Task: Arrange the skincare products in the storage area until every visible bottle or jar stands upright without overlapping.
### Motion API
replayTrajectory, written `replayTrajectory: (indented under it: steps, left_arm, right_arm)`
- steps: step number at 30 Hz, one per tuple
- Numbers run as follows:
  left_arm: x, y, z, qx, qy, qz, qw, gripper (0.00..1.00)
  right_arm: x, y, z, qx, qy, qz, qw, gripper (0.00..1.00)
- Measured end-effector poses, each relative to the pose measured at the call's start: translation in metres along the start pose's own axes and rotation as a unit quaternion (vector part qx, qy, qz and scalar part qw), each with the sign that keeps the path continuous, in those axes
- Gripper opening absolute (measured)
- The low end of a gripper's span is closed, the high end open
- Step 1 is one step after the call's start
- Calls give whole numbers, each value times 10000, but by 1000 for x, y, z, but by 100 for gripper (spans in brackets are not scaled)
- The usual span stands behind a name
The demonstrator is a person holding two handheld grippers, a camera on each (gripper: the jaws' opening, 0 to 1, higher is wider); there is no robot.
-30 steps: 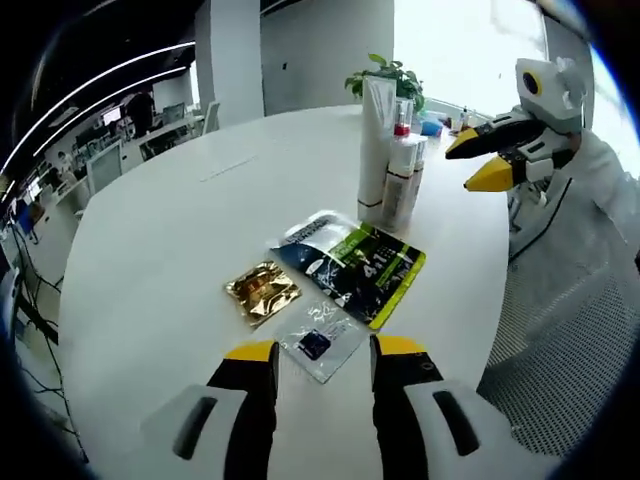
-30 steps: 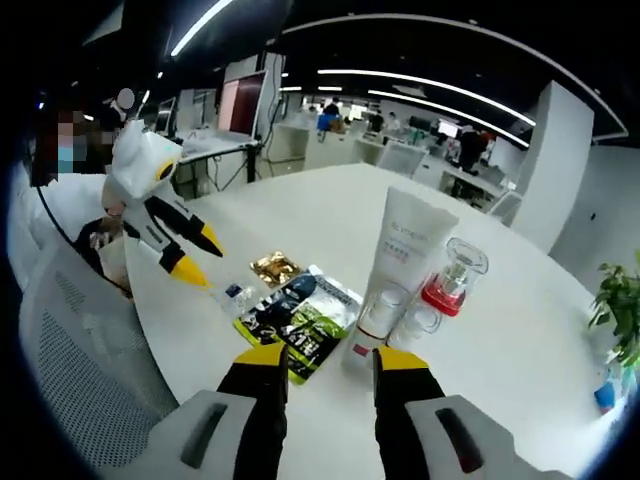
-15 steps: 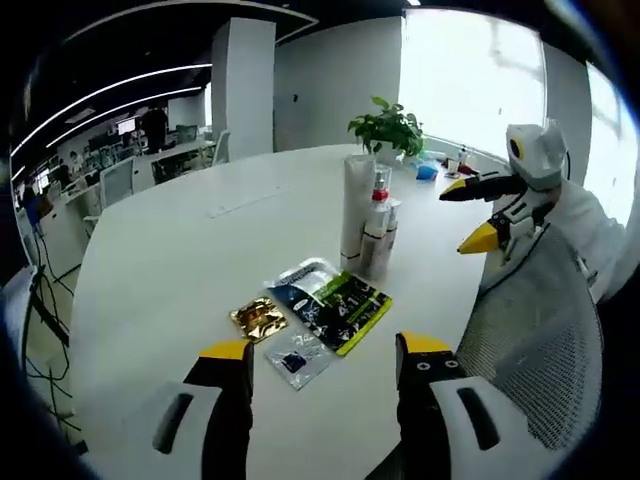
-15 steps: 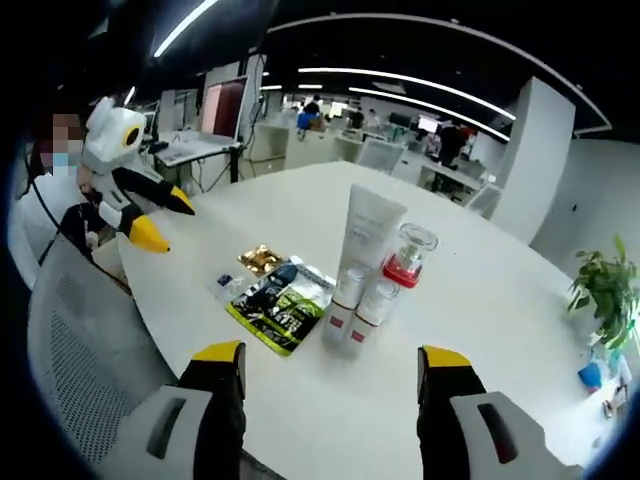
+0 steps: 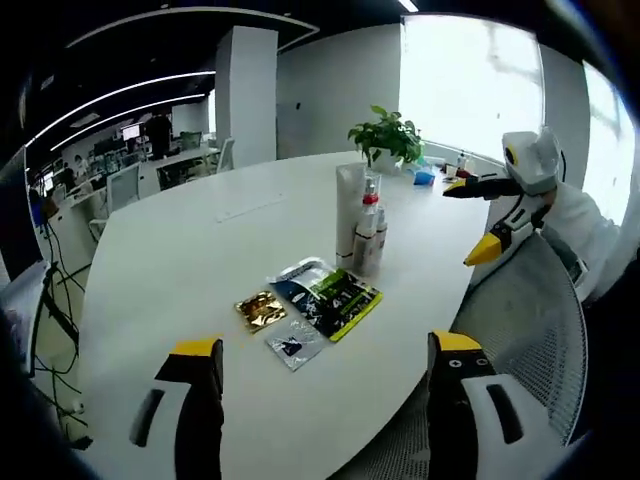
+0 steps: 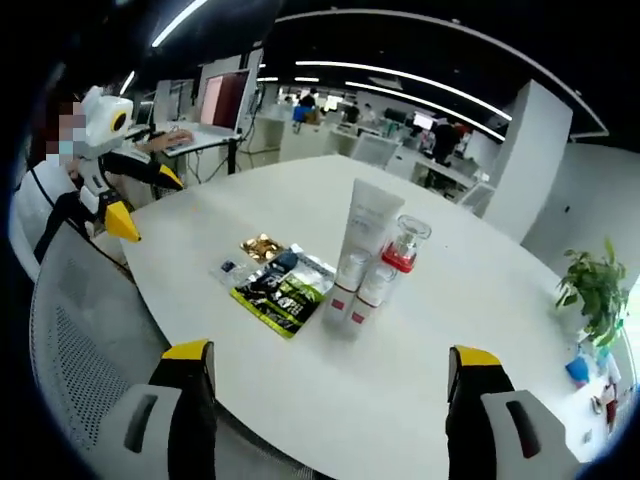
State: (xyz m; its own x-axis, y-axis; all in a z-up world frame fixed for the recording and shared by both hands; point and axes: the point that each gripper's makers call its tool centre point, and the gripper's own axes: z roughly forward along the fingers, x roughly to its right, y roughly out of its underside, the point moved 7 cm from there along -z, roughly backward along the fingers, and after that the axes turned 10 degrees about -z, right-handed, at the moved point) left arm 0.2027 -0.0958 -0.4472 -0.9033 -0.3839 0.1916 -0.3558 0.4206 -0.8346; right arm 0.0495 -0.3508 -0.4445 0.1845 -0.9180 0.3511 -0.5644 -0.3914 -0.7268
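My hand-held gripper (image 6: 330,375) jaws: black, yellow-tipped. Tabletop (image 6: 300,200): white. Tube (image 6: 365,225): white. Bottle (image 6: 401,243): clear, red collar. Sachets: gold (image 6: 262,246), and dark with green print (image 6: 280,295).

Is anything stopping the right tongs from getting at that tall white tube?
Probably not: the right tongs are open, with bare table ahead, though two small bottles stand before the tube.

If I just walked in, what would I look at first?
Probably the little group of skincare bottles standing upright together near the middle of the big white table, with the tall white tube sticking up highest. Right beside them lie flat shiny packets: a dark green sachet and a small gold one. The left gripper and right gripper both hang wide open, holding nothing.
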Motion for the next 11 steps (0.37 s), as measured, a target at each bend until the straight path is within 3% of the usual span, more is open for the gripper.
replayTrajectory:
  steps: [11]
  left_arm:
    - [4,16,-12,35,-68,-131,9999,91]
  right_arm:
    - [-6,0,-3,-89,77,160,9998,99]
